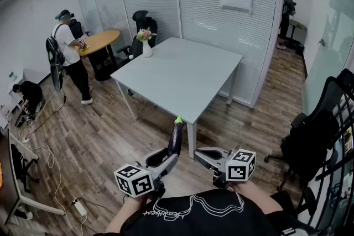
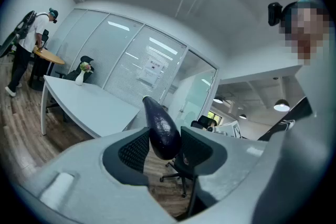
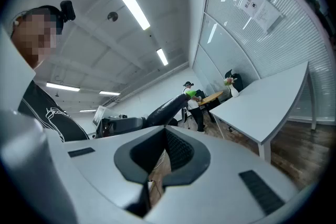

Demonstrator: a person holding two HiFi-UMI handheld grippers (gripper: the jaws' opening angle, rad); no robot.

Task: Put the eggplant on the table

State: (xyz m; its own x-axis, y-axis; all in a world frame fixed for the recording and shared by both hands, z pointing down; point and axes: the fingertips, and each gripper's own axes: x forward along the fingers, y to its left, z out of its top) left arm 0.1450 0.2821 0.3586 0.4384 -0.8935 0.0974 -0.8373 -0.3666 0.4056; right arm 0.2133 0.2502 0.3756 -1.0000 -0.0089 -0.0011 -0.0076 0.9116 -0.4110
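Observation:
A dark purple eggplant (image 1: 176, 139) with a green stem stands nearly upright in my left gripper (image 1: 170, 156), which is shut on its lower end. In the left gripper view the eggplant (image 2: 160, 126) is clamped between the two pads and points up and away. The white table (image 1: 182, 72) lies ahead of both grippers, beyond a strip of wooden floor. My right gripper (image 1: 199, 155) hovers just right of the left one, open, with nothing between its jaws. In the right gripper view the eggplant (image 3: 165, 108) shows beyond the jaws, and the table (image 3: 262, 105) is at the right.
A white vase with flowers (image 1: 146, 44) stands on the table's far left corner. A black office chair (image 1: 310, 143) is at the right. A person (image 1: 69, 52) stands by a round wooden table (image 1: 99, 40) at the left. Cables (image 1: 52, 168) lie on the floor.

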